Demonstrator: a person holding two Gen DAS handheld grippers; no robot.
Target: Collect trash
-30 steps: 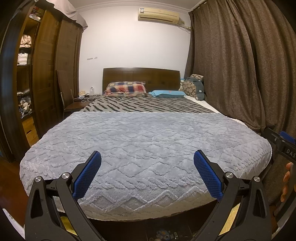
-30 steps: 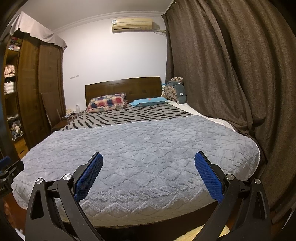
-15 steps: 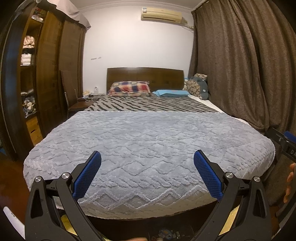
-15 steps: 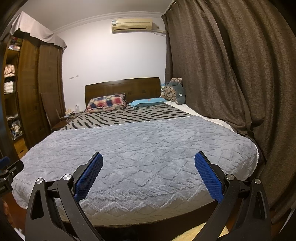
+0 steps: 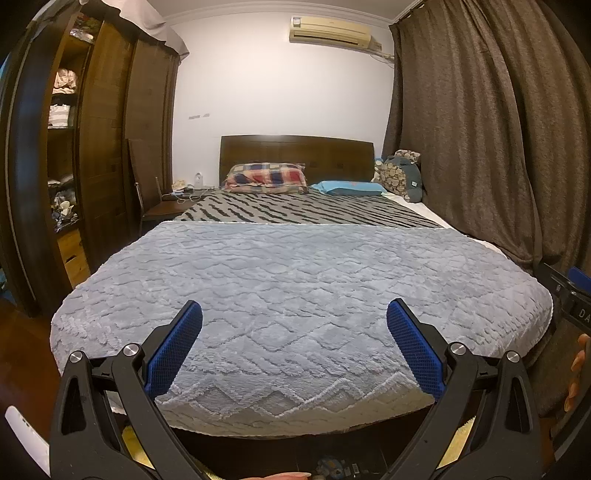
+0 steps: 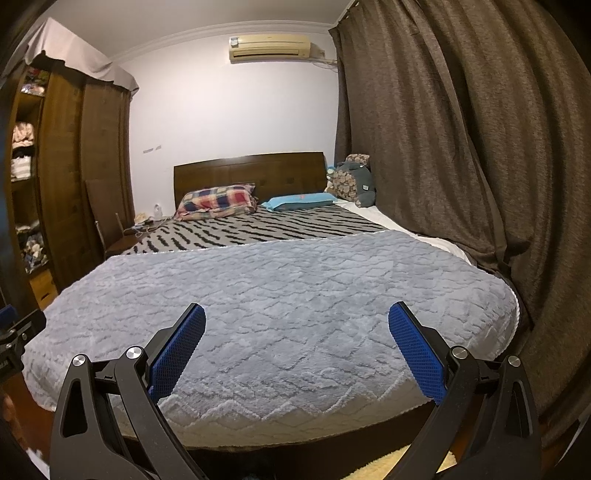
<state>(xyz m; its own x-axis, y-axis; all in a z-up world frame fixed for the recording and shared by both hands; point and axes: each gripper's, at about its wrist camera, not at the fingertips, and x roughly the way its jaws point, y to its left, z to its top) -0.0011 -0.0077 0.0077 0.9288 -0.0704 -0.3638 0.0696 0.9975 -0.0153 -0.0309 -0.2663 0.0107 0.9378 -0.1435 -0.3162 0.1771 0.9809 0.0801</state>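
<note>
A: The room was a bedroom, with a bed (image 5: pixel 295 280) in the middle, a grey blanket (image 6: pixel 273 306) spread over its foot end and a striped cover (image 5: pixel 306 212) beyond that.

B: And around the bed?

A: A plaid pillow (image 5: pixel 266 178) and a blue pillow (image 5: pixel 349 188) lay at the bed's head against the headboard (image 6: pixel 251 170). A wardrobe (image 5: pixel 99 147) stood to the bed's left, brown curtains (image 6: pixel 461 147) hung along its right, and an air conditioner (image 5: pixel 330 33) sat high on the wall above the headboard.

B: The claws?

A: The left gripper (image 5: pixel 294 343) hung over the foot of the bed, jaws spread wide, holding nothing. The right gripper (image 6: pixel 296 345) was the same: wide apart, empty, over the blanket.

B: Any trash?

A: None that I could make out on the bed. Small things lay on the floor under its foot edge, too dim to tell.
</note>
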